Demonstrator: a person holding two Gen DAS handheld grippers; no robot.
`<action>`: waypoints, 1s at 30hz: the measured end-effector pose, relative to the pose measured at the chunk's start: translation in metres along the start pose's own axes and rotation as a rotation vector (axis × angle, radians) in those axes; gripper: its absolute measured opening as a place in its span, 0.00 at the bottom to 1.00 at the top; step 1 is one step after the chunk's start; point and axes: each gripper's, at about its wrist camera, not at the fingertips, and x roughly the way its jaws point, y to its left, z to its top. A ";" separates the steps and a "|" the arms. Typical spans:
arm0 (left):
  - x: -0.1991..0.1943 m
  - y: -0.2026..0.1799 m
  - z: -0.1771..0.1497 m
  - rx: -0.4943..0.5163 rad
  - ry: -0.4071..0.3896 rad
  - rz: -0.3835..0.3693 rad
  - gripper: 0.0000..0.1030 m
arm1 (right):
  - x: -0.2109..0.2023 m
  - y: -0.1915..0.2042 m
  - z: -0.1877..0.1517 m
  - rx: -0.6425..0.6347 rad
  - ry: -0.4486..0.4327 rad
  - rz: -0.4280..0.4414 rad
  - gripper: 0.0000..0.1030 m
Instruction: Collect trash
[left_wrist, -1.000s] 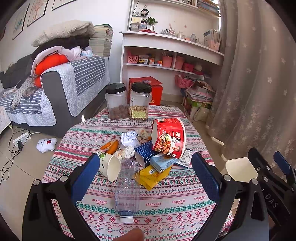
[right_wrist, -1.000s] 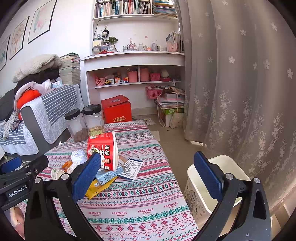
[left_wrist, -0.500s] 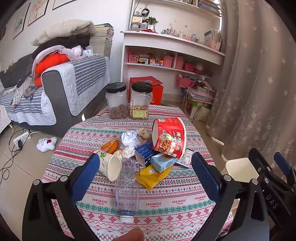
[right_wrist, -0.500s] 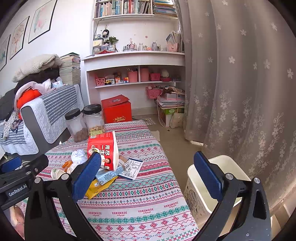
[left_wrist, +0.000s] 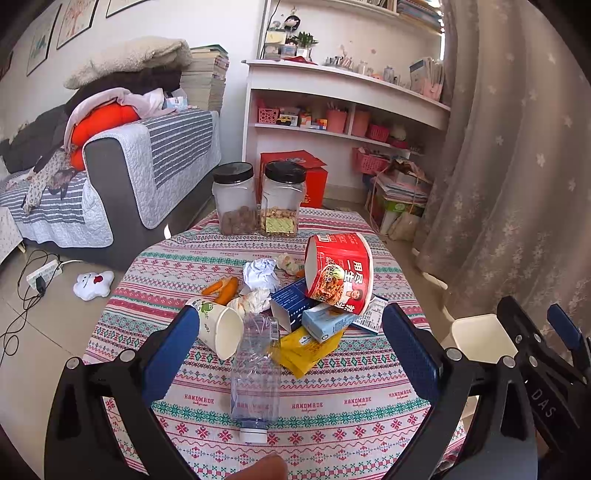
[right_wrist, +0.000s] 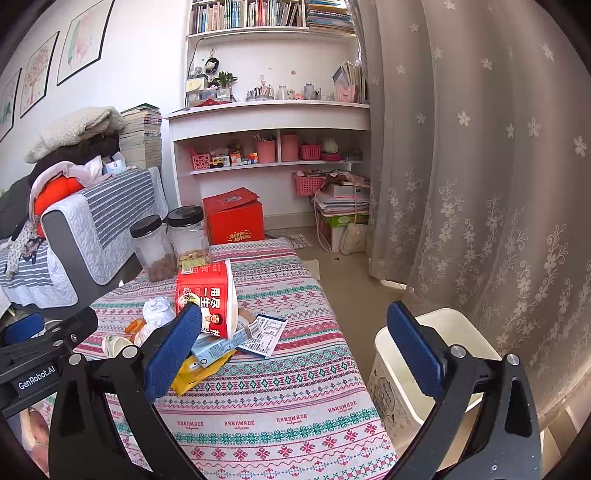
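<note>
while both grippers' fingers gape wide, 2 jars (left_wrist: 258, 201) hold snacks; bin (right_wrist: 424, 354) looks empty.

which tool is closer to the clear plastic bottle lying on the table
Left. The left tool is open right over the plastic bottle, which lies between its fingers. The right tool is off to the side by the white bin, open and empty.

Woven patterned cloth (left_wrist: 332, 406) covers the bench; clear crinkled plastic bottle (left_wrist: 255, 373), glossy printed paper tub (left_wrist: 341, 273), matt paper cup (left_wrist: 218, 325)
</note>
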 end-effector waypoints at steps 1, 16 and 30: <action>0.000 0.001 -0.001 0.000 0.001 0.000 0.93 | 0.000 0.001 -0.001 0.001 0.001 0.001 0.93; 0.000 0.001 0.001 0.000 0.001 -0.001 0.93 | 0.000 0.001 -0.001 0.000 0.000 0.000 0.93; 0.000 0.001 0.002 -0.001 0.003 -0.002 0.94 | 0.000 -0.001 0.000 0.001 0.000 0.000 0.93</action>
